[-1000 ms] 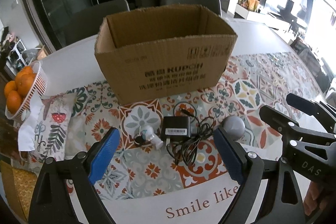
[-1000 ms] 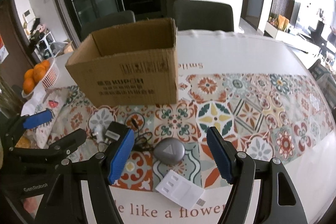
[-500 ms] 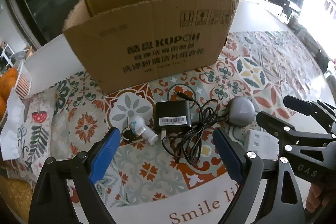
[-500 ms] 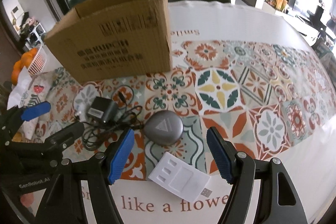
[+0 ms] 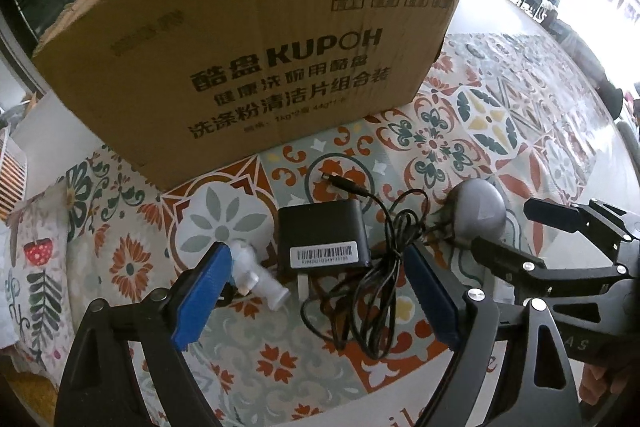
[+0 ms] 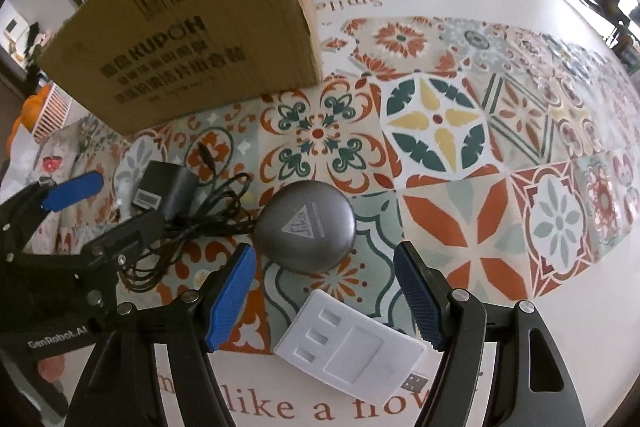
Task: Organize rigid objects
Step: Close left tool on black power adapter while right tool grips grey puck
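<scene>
Both grippers hang low over the table (image 6: 520, 7), which carries a patterned tile-print cloth (image 5: 460, 147), and both have their blue-padded jaws spread wide with nothing between them. The left gripper (image 5: 316, 291) sits just in front of a black power adapter (image 5: 322, 235) with a barcode label, whose thin black cable (image 5: 380, 275) lies in loose loops to its right and ends in a plug (image 5: 340, 183) near the box. Just left of the adapter, close to the left jaw, lies a small white plastic fitting (image 5: 256, 279). The right gripper (image 6: 324, 291) is poised over the gap between a grey rounded case (image 6: 306, 227) with a triangle logo and a white flat card-shaped device (image 6: 352, 351) with a USB plug at its corner; the case touches the cable's loops on its left. Behind everything stands an open cardboard box (image 5: 260, 47) printed KUPOH, resting on the cloth.
</scene>
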{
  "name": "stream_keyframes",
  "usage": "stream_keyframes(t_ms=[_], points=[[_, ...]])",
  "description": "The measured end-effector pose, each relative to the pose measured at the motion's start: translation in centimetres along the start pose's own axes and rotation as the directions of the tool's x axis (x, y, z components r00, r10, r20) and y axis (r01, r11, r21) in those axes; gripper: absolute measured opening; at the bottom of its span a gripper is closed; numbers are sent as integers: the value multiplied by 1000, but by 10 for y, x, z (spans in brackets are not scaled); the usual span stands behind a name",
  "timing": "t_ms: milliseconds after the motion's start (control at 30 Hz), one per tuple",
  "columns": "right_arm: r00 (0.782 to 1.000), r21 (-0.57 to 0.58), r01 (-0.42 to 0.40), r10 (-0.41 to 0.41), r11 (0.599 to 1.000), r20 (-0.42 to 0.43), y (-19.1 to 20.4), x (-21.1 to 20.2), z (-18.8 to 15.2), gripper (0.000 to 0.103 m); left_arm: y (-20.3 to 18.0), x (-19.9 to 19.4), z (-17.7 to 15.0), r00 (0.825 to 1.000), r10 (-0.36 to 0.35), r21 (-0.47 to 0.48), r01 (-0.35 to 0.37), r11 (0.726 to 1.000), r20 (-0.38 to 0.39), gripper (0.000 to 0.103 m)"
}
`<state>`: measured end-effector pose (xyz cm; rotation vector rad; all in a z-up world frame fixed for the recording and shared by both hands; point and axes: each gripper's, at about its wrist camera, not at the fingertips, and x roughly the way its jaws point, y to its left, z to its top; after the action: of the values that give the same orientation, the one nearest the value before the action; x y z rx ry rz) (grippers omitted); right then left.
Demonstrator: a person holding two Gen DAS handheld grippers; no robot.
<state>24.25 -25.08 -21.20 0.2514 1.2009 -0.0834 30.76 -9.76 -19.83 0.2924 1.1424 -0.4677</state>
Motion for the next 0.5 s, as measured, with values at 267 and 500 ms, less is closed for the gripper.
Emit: stream_keyframes(t_ms=[267, 500], points=[[998, -17, -17, 16, 1000, -53, -1, 15, 3, 72, -1, 17, 10, 999, -13, 23, 14, 1000, -35, 84], [998, -38, -12, 10, 999, -60, -1, 26, 10, 72, 3, 35, 25, 996, -49, 20, 51, 999, -73, 80]])
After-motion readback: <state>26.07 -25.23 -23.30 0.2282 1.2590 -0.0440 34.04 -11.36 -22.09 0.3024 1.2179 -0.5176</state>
